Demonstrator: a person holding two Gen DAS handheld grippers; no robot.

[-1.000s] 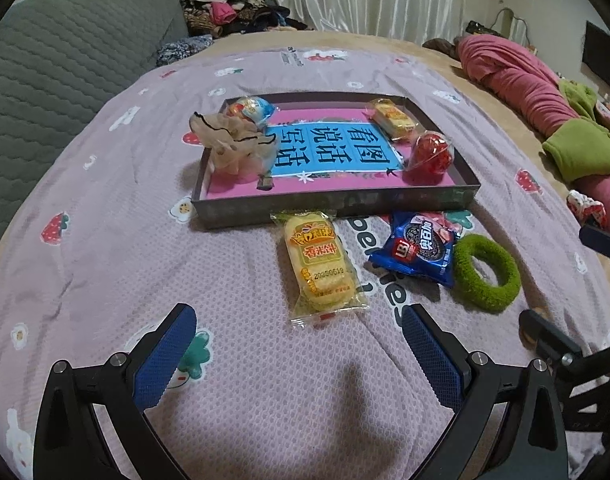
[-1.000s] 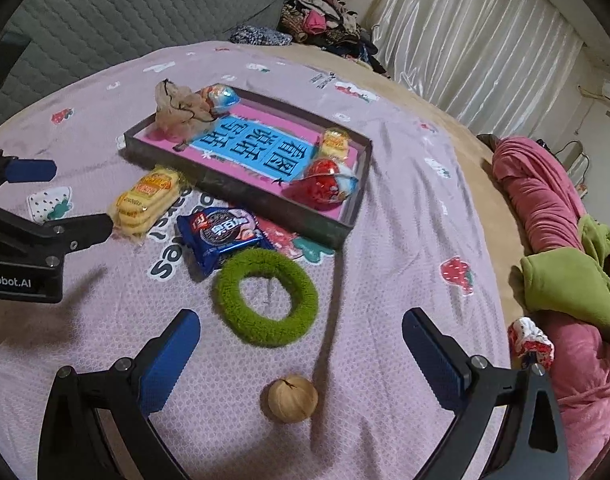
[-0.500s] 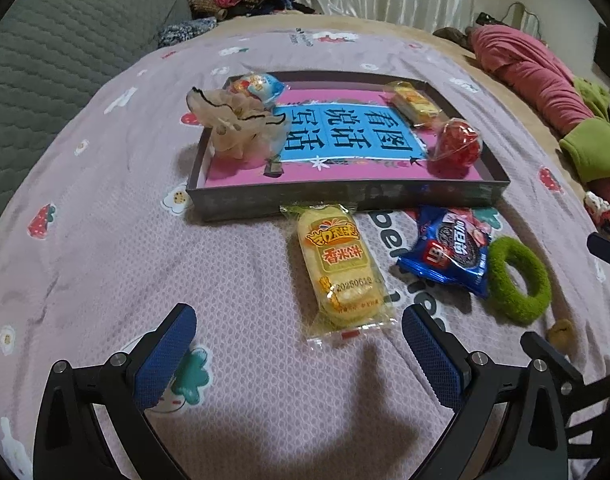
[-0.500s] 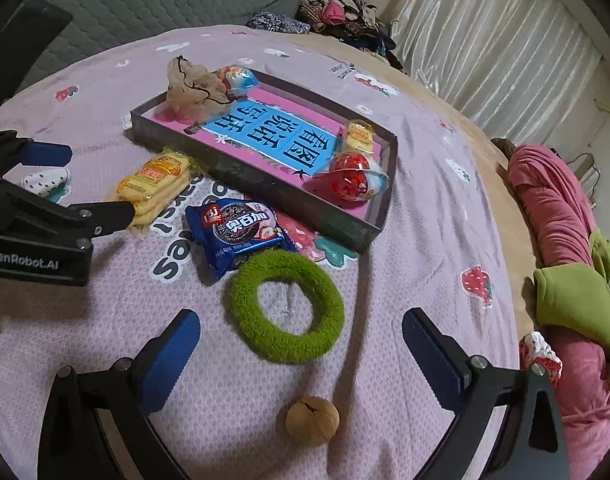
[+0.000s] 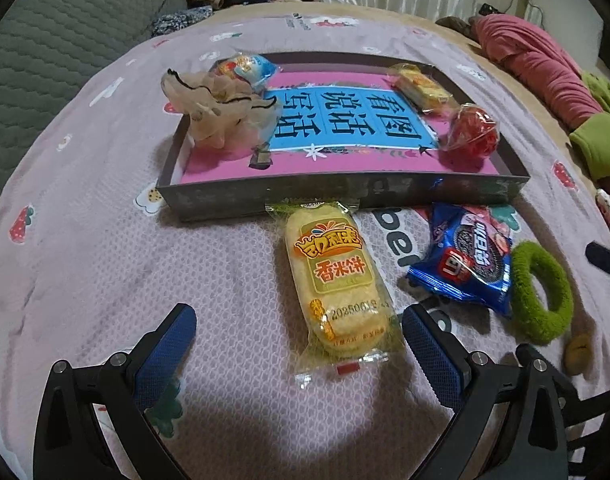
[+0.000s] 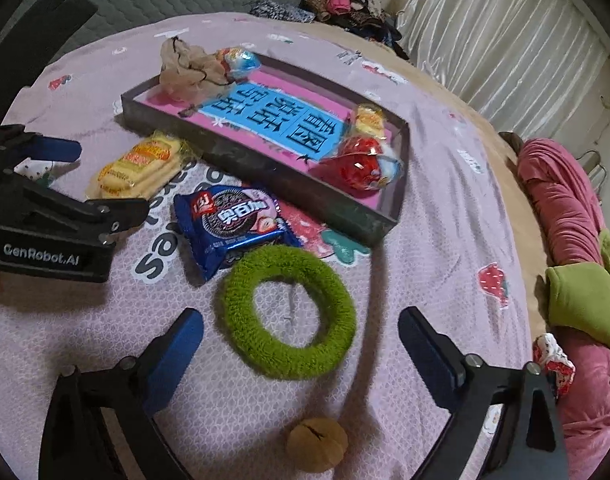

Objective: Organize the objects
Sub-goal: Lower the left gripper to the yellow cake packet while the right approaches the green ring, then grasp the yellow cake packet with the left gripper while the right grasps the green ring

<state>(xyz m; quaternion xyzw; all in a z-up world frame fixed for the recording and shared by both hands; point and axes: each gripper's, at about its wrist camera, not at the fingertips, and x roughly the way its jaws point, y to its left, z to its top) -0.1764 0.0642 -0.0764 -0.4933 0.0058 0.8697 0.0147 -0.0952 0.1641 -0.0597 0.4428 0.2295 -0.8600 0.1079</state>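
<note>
Left gripper (image 5: 299,344) was spread wide with nothing in it, the near end of the yellow rice cracker pack (image 5: 337,280) sitting between its blue pads on the pink bedspread (image 5: 105,264). Right gripper (image 6: 301,344) was wide apart too, hovering over the green fuzzy ring (image 6: 287,312). Blue cookie packet (image 6: 229,226) lay just past the ring, and a brown walnut (image 6: 317,444) sat nearer the camera. The dark tray (image 5: 345,196) beyond held a red wrapped egg (image 5: 471,136) and other bits.

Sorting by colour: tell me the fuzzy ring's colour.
Green; the fuzzy ring shows best in the right wrist view.
</note>
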